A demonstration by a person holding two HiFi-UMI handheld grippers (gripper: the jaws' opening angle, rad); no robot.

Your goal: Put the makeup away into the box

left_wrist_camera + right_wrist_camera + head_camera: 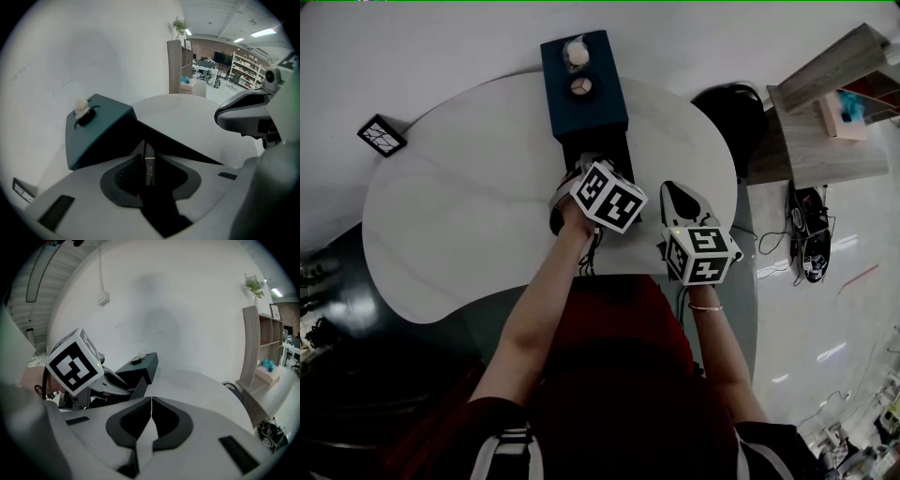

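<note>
Currently, the left gripper sits at frame centre in the head view, against the near end of the teal box. Its fingers are closed on a slim dark makeup stick with a pale band near its upper end. The stick stands upright between the pads, in front of the box's dark open part. Whether that part is a drawer or a flap cannot be told.

The box stands on the white table, at its far edge, top centre of the head view. Two round makeup items sit in recesses on its top: a whitish one at the far end and a jar just nearer.

The right gripper is right of centre, beside the left one and apart from the box, over bare table. Its fingers are pressed together with nothing between them, as the right gripper view shows.

A wooden shelf stands at upper right, off the table, and a small dark-framed object lies at upper left.
</note>
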